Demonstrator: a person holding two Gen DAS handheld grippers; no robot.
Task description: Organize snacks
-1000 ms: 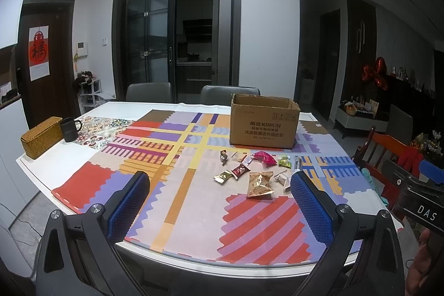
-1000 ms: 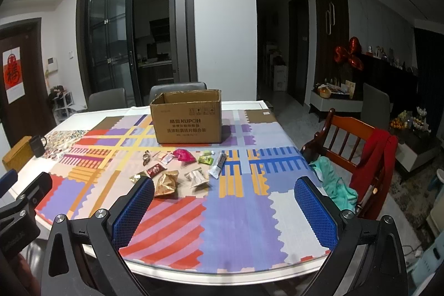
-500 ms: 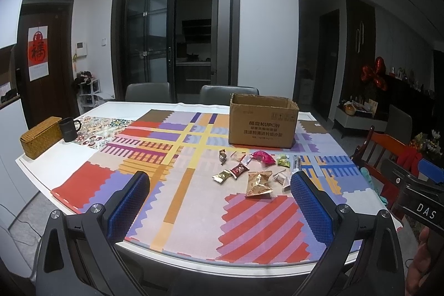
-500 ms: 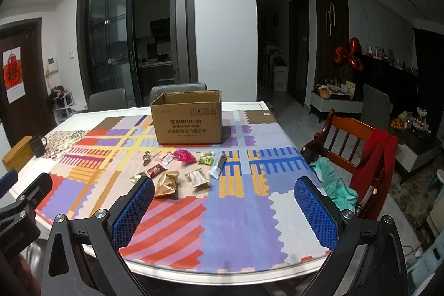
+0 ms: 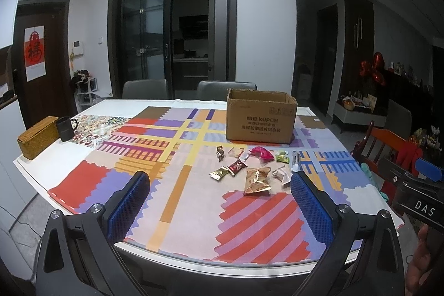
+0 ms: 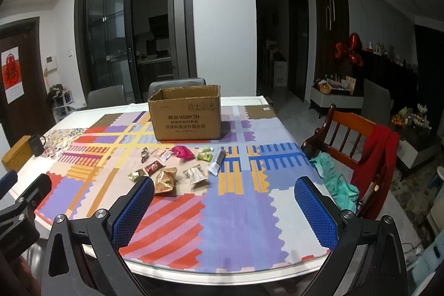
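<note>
Left gripper: fingers wide apart, empty, held above the near table edge, well short of the snacks.
Right gripper: fingers spread wide too, nothing between them, held over the near edge.
Snacks: loose cluster of small wrapped packets mid-table, in front of the cardboard box; none in the box as far as can be seen, its inside is hidden.
Gold bag: biggest piece, crinkly foil, nearest the grippers.
Pink packet: near the box, puffy.
Green packet: small, flat, beside a grey stick pack.
Handling: all likely very light, soft and crushable, film slippery; best pinched at a sealed edge or puffed middle, gently; flat ones may be hard to get under.
Task stage: looks like the start, nothing picked up yet.
Surface: table under a bright patchwork cloth, seemingly glass on top, so smooth and packets may slide.
Other items: woven basket and dark mug at far left, well apart from the snacks.
Room: dim dining room, dark glass doors behind, grey chairs at the far side, wooden chair with red and teal clothes on the right.
</note>
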